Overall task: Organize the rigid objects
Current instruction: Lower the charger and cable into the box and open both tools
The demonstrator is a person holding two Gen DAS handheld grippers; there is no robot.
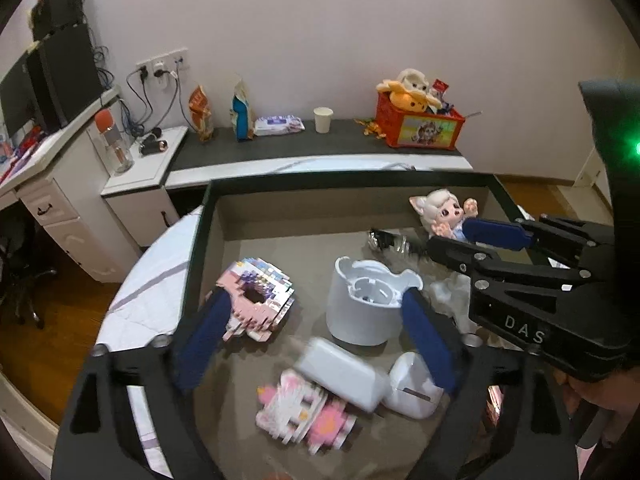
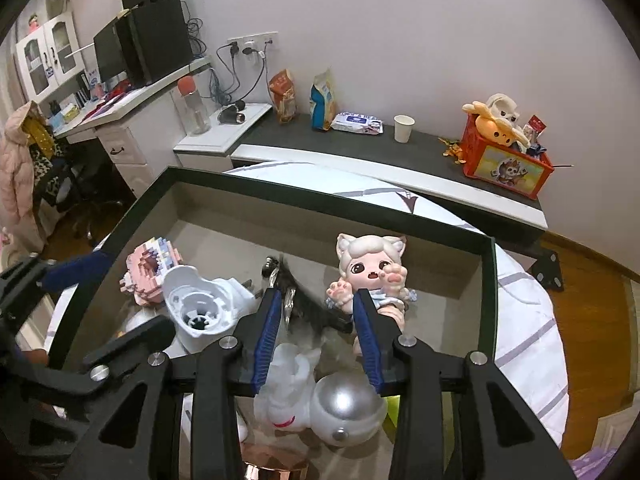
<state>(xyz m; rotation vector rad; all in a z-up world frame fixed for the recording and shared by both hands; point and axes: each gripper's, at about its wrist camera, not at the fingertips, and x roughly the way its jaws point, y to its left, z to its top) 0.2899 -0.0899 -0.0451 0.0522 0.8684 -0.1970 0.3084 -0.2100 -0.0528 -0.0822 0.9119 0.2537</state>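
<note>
A dark-rimmed tray (image 1: 199, 240) (image 2: 320, 200) holds the objects. My left gripper (image 1: 316, 340) is open wide above its floor. A white box (image 1: 340, 376), blurred, lies below the gap, touching neither pad. A white cup-shaped container (image 1: 360, 308) (image 2: 200, 312) stands just beyond, with pink block models (image 1: 256, 300) (image 1: 304, 412) on either side. My right gripper (image 2: 318, 312) (image 1: 452, 240) has its jaws apart. A blurred dark, shiny thing (image 2: 304, 304) (image 1: 384, 240) sits loose at its tips. A cat-eared doll (image 2: 372, 268) (image 1: 440, 212) stands just behind.
A white rounded case (image 1: 412, 392) lies by my left gripper's right finger. A white figure with a silver helmet (image 2: 344, 400) lies under the right gripper. Beyond the tray a ledge carries a paper cup (image 2: 404, 128), snack bags and a red toy crate (image 2: 504, 160).
</note>
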